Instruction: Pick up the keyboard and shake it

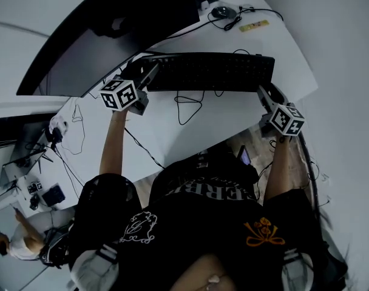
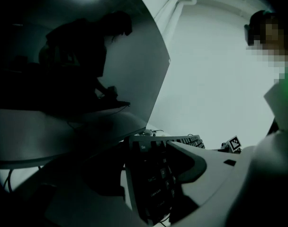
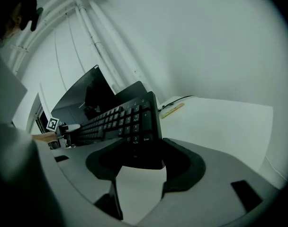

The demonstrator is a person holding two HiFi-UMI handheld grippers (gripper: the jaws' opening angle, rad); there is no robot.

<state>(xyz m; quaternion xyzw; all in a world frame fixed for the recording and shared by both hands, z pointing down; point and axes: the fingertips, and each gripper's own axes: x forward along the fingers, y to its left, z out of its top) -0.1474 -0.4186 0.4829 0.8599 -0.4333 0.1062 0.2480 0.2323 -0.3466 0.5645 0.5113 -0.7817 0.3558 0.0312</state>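
Keyboard (image 1: 209, 71) raised off surface (image 1: 233, 132), left claw (image 1: 149, 74) and right claw (image 1: 264, 94) each clenched on one short end. Risks: end-only grip likely slips under shaking; dangling cable (image 1: 178, 105) may snag, tugging keyboard loose.

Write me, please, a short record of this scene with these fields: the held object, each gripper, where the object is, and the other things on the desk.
held object: black keyboard
left gripper: closed on the keyboard's Esc end
right gripper: closed on the keyboard's number-pad end
position: the keyboard appears raised off the white desk, with its cable hanging below
also on desk: monitor and mouse, at the far side
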